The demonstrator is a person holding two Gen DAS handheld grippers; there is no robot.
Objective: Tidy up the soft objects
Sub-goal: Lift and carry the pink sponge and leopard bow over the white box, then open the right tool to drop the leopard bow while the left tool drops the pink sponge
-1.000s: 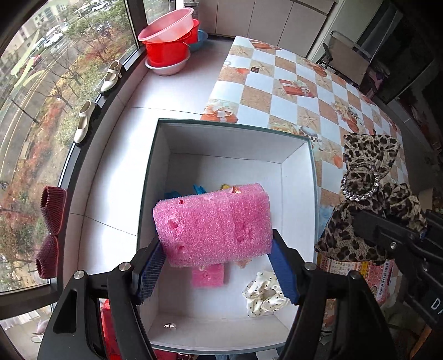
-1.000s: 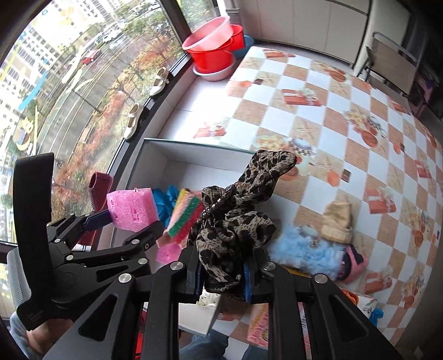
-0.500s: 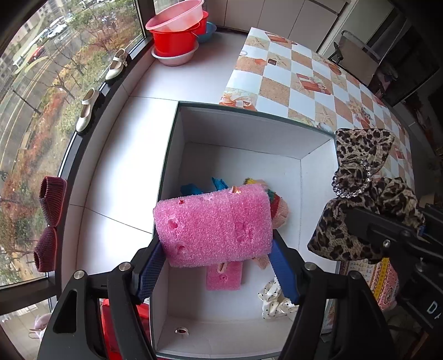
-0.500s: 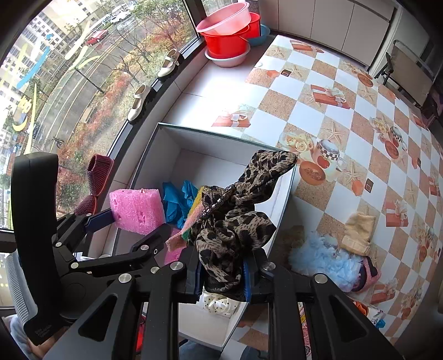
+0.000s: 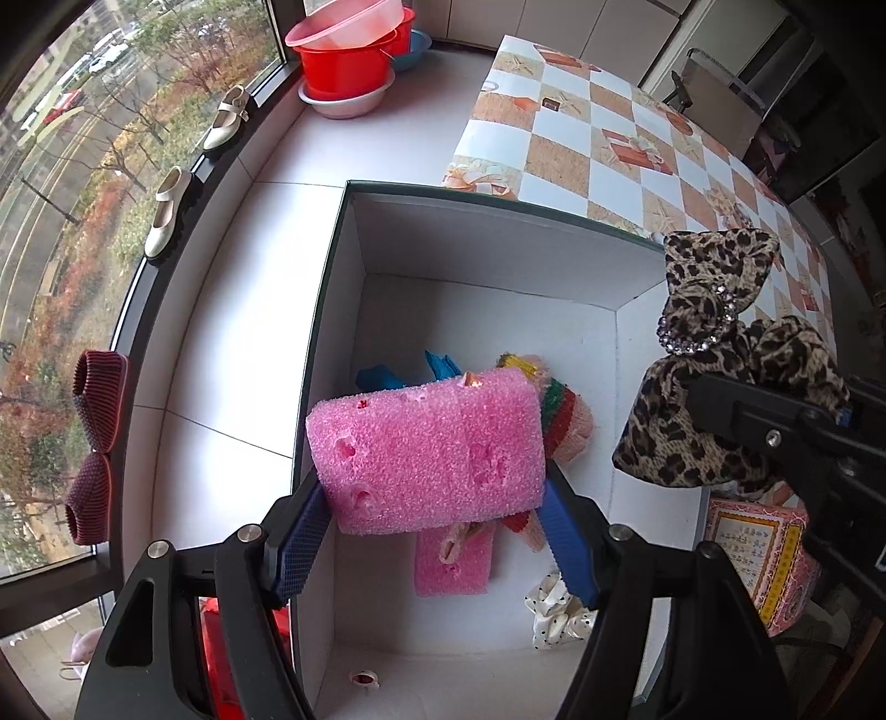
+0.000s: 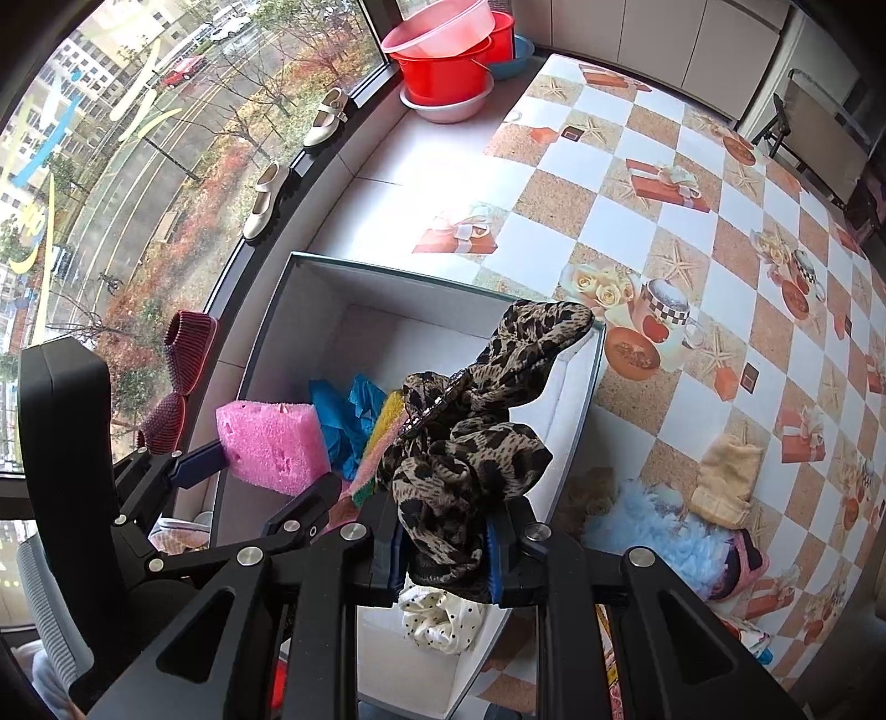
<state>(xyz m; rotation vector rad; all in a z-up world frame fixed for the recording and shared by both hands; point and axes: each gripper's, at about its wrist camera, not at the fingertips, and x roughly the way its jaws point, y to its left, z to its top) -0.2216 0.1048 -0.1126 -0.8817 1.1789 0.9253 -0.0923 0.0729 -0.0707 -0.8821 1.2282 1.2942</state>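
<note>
The left gripper [image 5: 432,526] clamps a pink sponge block [image 5: 426,451] between its blue pads, holding it above the open white box [image 5: 487,266] that lies directly beneath it. Below the sponge, on the box floor, lie a smaller pink sponge piece [image 5: 454,562], a blue cloth [image 5: 387,378], a striped multicoloured sponge [image 5: 559,410] and, toward the gripper's right finger, a white polka-dot scrunchie [image 5: 554,612]. The right gripper [image 6: 443,559] is closed tight on a leopard-print bow [image 6: 470,443] with a rhinestone ring, carried over the box's right-hand wall, just to the right of the left gripper. Further right of it, on the checked surface [image 6: 692,232], rest a light blue fluffy item [image 6: 648,534] and a beige knitted piece [image 6: 725,479]. Ahead of both grippers, stacked red and pink basins [image 5: 354,50] stand by the window.
</note>
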